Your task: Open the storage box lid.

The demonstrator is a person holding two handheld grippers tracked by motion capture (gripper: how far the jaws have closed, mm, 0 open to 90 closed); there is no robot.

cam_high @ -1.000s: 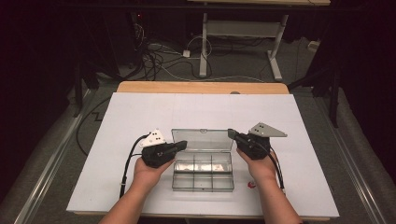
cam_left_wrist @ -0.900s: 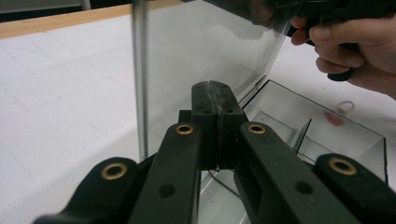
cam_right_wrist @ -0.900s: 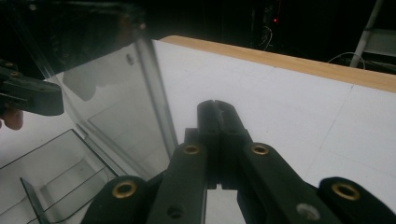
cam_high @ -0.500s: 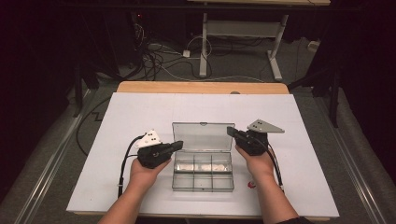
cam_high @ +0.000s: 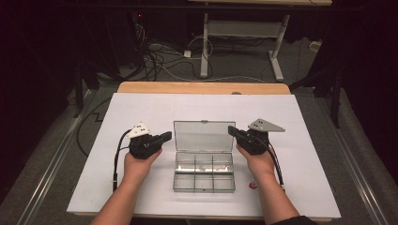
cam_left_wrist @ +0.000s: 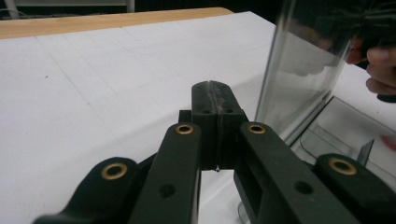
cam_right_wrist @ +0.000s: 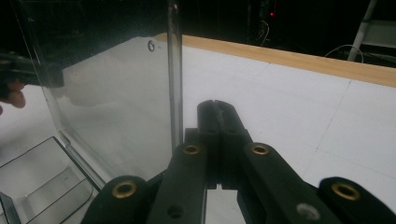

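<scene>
Lid position is the main change: the clear box's lid (cam_high: 203,136) was lying back flatter a second ago and now stands upright on its hinge, at the far side of the box (cam_high: 204,171). The box itself sits where it was, on the white table (cam_high: 94,187), midway between the left and right edges and nearer the near edge.

Left gripper (cam_high: 165,136) has slid a little outward, toward the table's left edge, and now sits just beside the lid's left edge; in the left gripper view its clenched jaws hold nothing, with the lid's edge (cam_left_wrist: 299,79) rising close by and apart from them. Right gripper (cam_high: 232,130) has hardly shifted and stays by the lid's right edge, jaws likewise pressed together on nothing, the lid's edge (cam_right_wrist: 174,70) just beside its tip (cam_right_wrist: 217,109); contact cannot be told.

Judging from this, the opening step looks finished: the lid holds itself up, the compartments (cam_high: 193,164) lie exposed, and both tools seem free to move on. A small red item (cam_high: 253,185) lies near the box's near right corner.
</scene>
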